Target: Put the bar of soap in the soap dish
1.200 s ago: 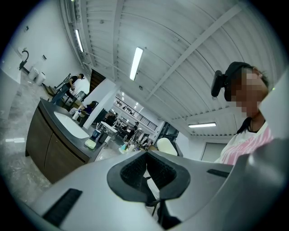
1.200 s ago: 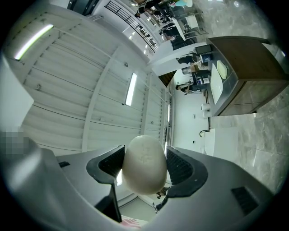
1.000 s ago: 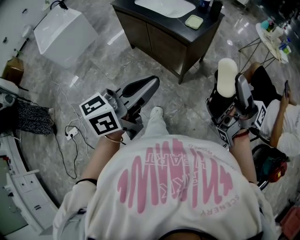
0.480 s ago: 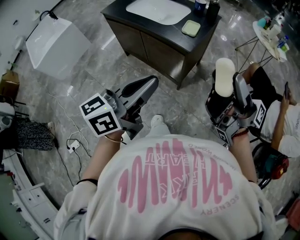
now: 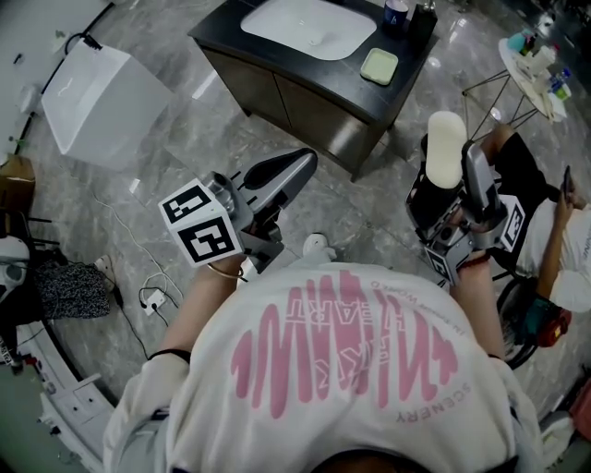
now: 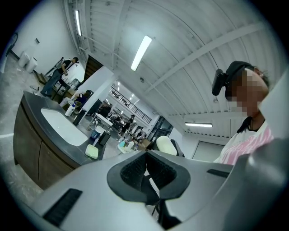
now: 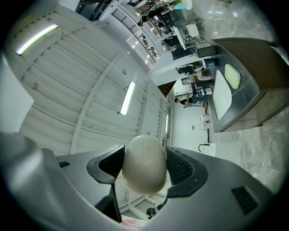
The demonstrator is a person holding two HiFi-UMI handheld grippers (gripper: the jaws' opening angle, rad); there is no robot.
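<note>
— Starting at the left, what's there?
— A white box point(image 5: 106, 97) on the grey marble floor point(image 5: 185, 139), well apart from everything else. Next comes the left gripper point(image 5: 294, 166), held out in front of the person, its marker cube point(image 5: 205, 236) nearest the wearer.
— And its jaws?
— Clenched. In the left gripper view point(image 6: 146, 169) the two dark pads point(image 6: 133, 173) meet along a seam with nothing between them.
— Past that?
— The dark desk point(image 5: 346, 69) stands further up the head view, with a white basin point(image 5: 309, 26) sunk into its top. The soap dish point(image 5: 379, 66), a pale green square, sits on the desk just to the right of the basin, near the corner. Bottles point(image 5: 396, 11) stand behind it at the back edge.
— Where's the soap?
— Further right, in the right gripper point(image 5: 450, 159). The bar of soap point(image 5: 446, 146), a cream oval, stands on end between the jaws. They grasp it from both sides. In the right gripper view point(image 7: 145, 168) a ribbed pad point(image 7: 180, 164) presses against each flank of the bar point(image 7: 144, 162). It is held in the air above the floor, well apart from the dish and the desk.
— Anything beyond?
— A seated person point(image 5: 568, 245) at the right edge, close beside that gripper in the head view.
</note>
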